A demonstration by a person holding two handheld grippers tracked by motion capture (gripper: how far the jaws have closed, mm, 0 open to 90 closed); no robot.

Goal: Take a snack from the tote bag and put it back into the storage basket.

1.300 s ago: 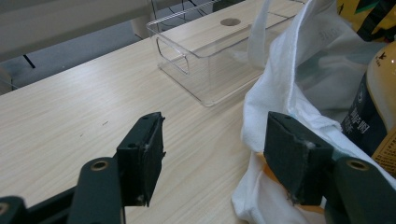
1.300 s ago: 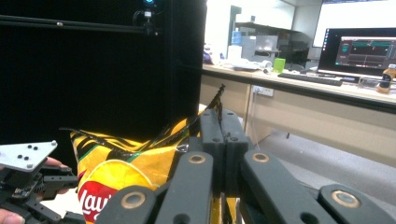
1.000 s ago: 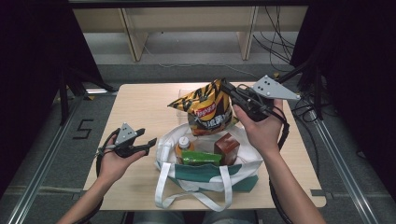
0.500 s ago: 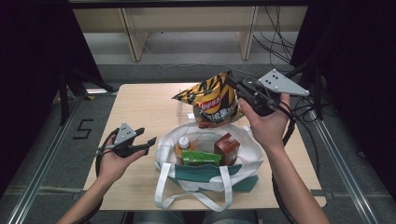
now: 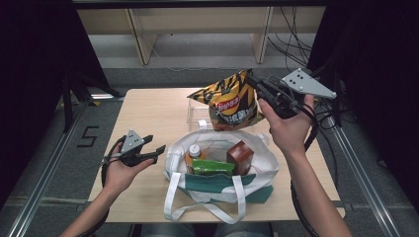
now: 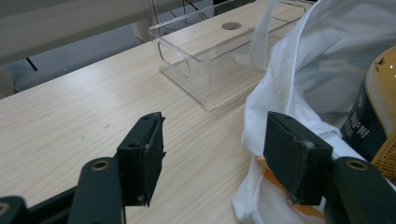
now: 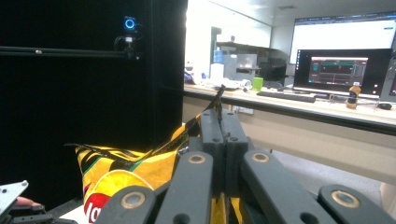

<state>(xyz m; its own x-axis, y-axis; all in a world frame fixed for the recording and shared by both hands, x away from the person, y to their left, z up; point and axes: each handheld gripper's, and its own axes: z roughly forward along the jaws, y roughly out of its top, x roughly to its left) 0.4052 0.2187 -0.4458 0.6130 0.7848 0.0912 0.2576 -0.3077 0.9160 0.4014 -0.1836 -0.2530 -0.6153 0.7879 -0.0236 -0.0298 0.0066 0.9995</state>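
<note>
Pinching chip bag (image 5: pixel 231 101) between right fingers (image 7: pixel 212 130)

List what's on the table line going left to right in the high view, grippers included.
left gripper → orange-capped bottle → brown carton in the white tote bag → right gripper, shut on the chip bag's edge.

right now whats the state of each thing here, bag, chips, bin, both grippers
chip bag: lifted off the table, held above the tote, pinched at its edge
right gripper: fingers shut on the chip bag
left gripper: fingers open, nothing between them, beside the tote
tote bag: mouth open, standing on the table, packed with a bottle, a green packet and a brown carton
clear bin: empty, upright on the table
</note>
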